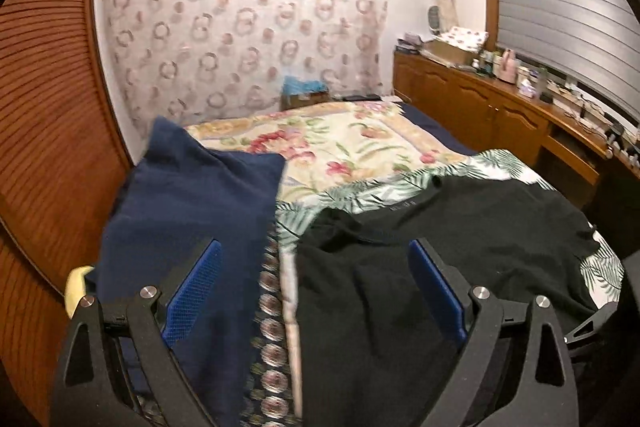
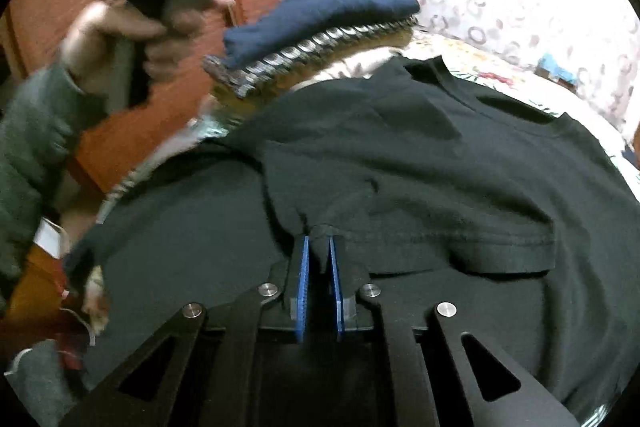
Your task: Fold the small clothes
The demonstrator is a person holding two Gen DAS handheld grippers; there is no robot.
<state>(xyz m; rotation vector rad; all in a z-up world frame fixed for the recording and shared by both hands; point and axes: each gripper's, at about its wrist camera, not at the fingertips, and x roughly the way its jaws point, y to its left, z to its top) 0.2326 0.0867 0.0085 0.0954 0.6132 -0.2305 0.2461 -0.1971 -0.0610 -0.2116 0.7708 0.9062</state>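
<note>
while the right gripper [image 2: 319, 255] pinches the black cotton t-shirt [image 2: 420, 163] on the floral bedspread [image 1: 360, 147], the left gripper [image 1: 314, 287] hangs wide open, empty.

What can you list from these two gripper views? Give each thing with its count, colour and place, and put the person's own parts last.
black T-shirt: one, black, spread on the bed, a fold of it pinched by the right gripper
navy garment: one, dark blue, folded, left of the T-shirt
floral bedcover: one, cream with red flowers, under the clothes
curtain: one, pale with ring pattern, behind the bed
cabinet: one, brown wood, along the right wall, cluttered top
blind: one, grey, above the cabinet
left gripper: one, black with blue pads, open, above the bed
right gripper: one, black with blue pads, shut on the T-shirt
left hand: one, grey sleeve, holding the left gripper
</note>
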